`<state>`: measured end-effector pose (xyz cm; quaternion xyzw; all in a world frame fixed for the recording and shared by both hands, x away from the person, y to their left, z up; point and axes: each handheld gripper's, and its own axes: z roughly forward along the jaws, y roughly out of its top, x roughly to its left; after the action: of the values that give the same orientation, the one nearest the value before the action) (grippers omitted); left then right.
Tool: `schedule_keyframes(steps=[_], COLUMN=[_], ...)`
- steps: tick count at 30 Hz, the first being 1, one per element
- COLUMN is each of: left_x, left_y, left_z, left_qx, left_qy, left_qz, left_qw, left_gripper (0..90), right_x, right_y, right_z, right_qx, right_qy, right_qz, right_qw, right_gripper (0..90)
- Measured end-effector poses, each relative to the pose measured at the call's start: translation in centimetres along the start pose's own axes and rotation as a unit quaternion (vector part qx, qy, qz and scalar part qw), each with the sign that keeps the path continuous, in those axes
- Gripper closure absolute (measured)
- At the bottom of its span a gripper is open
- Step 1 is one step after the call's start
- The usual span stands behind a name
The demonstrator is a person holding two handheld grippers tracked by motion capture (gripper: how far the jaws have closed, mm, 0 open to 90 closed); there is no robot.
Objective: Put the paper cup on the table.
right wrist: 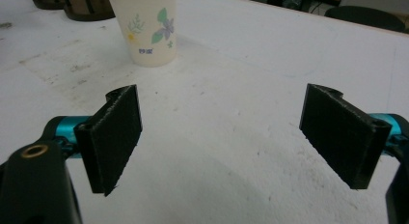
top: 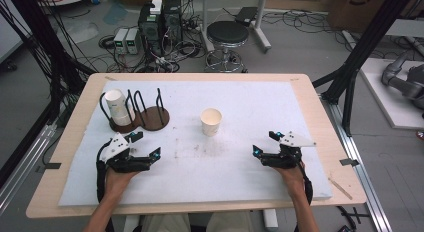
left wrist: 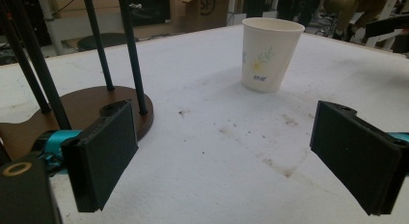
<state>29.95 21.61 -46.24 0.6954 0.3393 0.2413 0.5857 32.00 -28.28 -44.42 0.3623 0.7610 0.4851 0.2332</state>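
The wooden table (top: 320,122) carries a white mat (top: 260,112) that leaves a bare strip of wood along every side; most of the mat lies open, with faint dark stains near its middle. At ten o'clock on the mat stands a dark brown wire rack (top: 150,112), a white paper cup (top: 116,106) lying tilted in its left slot; the right slot is bare. A second paper cup (top: 211,121) stands upright and alone just above the middle, at twelve o'clock from the stains, with clear mat on all sides; it is white with a small flower print and its mouth faces up. The left gripper (top: 146,144) sits at eight o'clock, jaws spread wide, holding nothing; the right gripper (top: 266,143) sits at four o'clock, jaws likewise spread and empty; both are well apart from the upright cup.
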Motion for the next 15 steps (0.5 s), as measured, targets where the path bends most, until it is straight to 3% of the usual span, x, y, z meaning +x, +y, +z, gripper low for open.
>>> schedule_keyframes(steps=[8, 12, 15], left_x=[-0.03, -0.06, -0.03], left_y=[-0.04, -0.07, -0.07], left_z=[-0.18, -0.21, -0.23], left_qx=[-0.002, -0.003, -0.004], left_qy=[0.001, -0.002, -0.004], left_qz=[0.002, 0.006, 0.005], left_qw=[1.0000, 1.0000, 1.0000], left_gripper=[9.4, 9.4, 9.4], right_x=[-0.53, -0.44, -0.35], right_y=[-0.67, -0.71, -0.72], right_z=[-0.21, -0.19, -0.18], right_qx=[0.004, 0.000, 0.003], right_qy=[0.001, 0.000, 0.001], right_qz=[0.011, -0.004, 0.000], right_qw=[0.9999, 1.0000, 1.0000], right_gripper=[15.3, 15.3, 15.3])
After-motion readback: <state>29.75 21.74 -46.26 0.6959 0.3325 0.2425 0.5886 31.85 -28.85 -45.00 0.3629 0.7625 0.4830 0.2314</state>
